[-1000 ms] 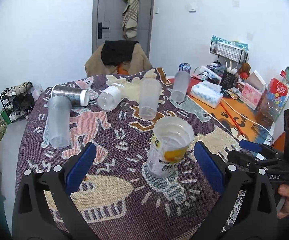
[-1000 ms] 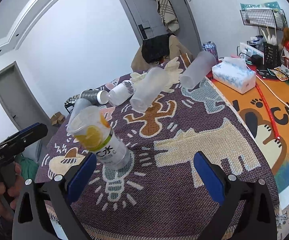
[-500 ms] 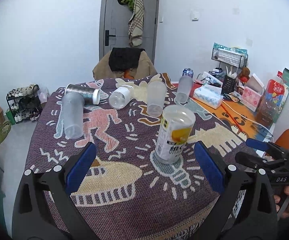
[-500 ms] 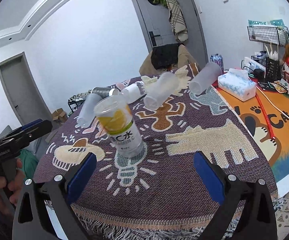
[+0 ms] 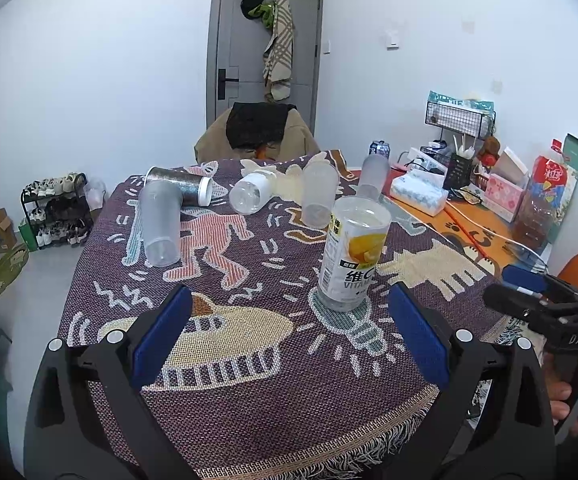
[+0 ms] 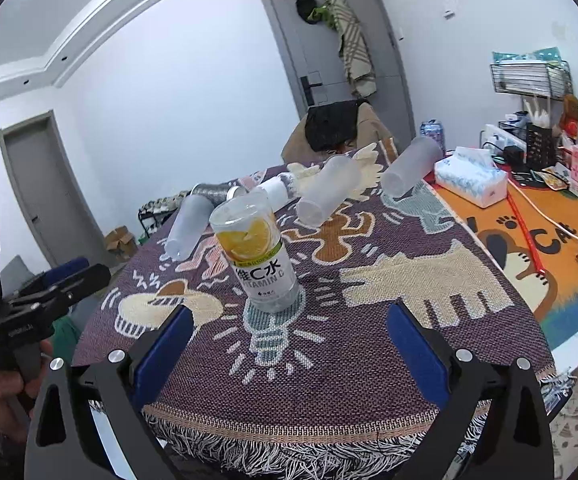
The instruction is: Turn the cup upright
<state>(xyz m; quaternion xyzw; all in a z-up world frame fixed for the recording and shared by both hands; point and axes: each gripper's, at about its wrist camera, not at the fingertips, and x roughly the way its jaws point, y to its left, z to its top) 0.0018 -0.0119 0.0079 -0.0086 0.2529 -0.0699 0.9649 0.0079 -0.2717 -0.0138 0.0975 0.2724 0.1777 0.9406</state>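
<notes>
A clear cup with a lemon "Vitamin C" label [image 5: 351, 256] stands upright on the patterned tablecloth [image 5: 249, 384], open end up; it also shows in the right wrist view [image 6: 257, 256]. My left gripper [image 5: 289, 332] is open and empty, held back from the cup near the table's front edge. My right gripper [image 6: 289, 344] is open and empty, also short of the cup. Several frosted cups lie on their sides farther back, such as one at the left [image 5: 160, 222] and one in the middle [image 5: 319, 194].
A silver can [image 5: 179, 186] and a clear jar [image 5: 251, 196] lie on their sides at the back. A tissue box [image 6: 471, 176], cables and desk clutter sit on the orange mat [image 6: 549, 240] to the right. A chair [image 5: 257, 132] stands behind the table.
Both grippers have pulled back and risen away from the labelled cup, so it looks smaller and farther. The cup stands upright throughout.
</notes>
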